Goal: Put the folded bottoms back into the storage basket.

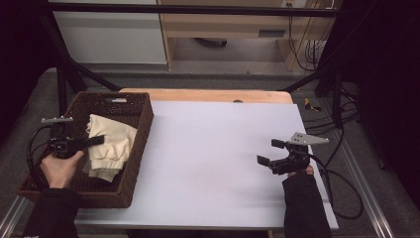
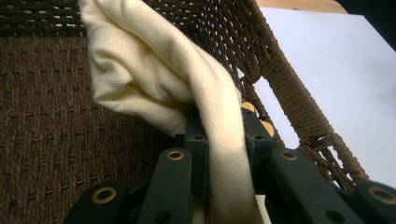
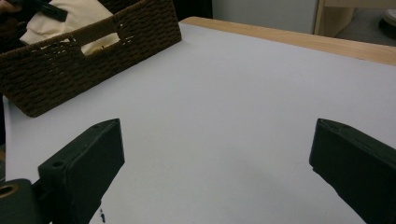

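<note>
The left gripper (image 1: 94, 141) clenches a fold of cream cloth (image 1: 110, 146) inside the brown wicker basket (image 1: 138, 144) at the table's (image 1: 213, 163) left edge. Near the right edge, the right gripper (image 1: 270, 152) hovers over the white surface, jaws spread wide and holding nothing.

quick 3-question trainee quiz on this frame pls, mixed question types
1. True or false: the left gripper has its fingers shut on the cream cloth.
2. Where does the cream cloth lie? A) on the white table B) in the brown wicker basket C) on the floor
3. What is between the fingers of the right gripper?

Key
1. True
2. B
3. Nothing; the fingers stand open over the bare white table.
</note>
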Demonstrator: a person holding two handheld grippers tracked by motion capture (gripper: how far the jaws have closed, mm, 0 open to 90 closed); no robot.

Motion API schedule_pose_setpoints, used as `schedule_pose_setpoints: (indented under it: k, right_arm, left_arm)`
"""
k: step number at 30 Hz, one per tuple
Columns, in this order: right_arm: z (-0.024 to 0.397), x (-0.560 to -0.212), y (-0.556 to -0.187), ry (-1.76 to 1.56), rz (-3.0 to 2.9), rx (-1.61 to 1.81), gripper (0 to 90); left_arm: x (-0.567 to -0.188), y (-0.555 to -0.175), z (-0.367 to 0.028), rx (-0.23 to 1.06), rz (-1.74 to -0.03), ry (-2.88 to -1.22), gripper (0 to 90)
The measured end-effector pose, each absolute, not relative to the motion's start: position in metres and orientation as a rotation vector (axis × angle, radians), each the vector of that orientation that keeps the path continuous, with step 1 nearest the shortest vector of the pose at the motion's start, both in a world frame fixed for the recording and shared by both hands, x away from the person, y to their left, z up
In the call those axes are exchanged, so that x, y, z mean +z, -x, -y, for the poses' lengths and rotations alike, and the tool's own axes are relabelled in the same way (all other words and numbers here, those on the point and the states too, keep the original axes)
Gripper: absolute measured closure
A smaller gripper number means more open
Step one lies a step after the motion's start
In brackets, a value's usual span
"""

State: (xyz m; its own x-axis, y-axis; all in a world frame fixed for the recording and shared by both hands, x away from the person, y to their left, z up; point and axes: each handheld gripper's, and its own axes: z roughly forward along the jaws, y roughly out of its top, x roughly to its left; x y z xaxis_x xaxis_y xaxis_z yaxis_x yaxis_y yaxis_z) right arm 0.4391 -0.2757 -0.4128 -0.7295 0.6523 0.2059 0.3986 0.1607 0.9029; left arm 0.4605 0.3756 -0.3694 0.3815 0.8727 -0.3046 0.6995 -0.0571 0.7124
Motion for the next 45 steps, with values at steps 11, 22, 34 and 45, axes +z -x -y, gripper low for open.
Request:
schedule_pose_setpoints:
  k: [11,22,34,45]
  right_arm:
    - [0.276,-0.413,-0.439,-1.022,-2.205,1.598,3.3]
    - [0.276,-0.413,-0.439,-1.020,-2.202,1.603,3.3]
    - [0.276,-0.413,-0.439,-1.020,-2.205,1.600,3.3]
    - [0.276,-0.413,-0.439,-1.019,-2.205,1.600,3.3]
  left_arm:
    - [-0.374,-0.465,-0.373,0.273,-1.400,-1.914,73.5]
    - [-0.376,-0.469,-0.380,0.403,-1.538,-1.905,53.0]
    - [-0.363,-0.460,-0.386,0.495,-1.551,-1.810,8.1]
    - [-0.348,-0.447,-0.373,0.495,-1.394,-1.778,2.1]
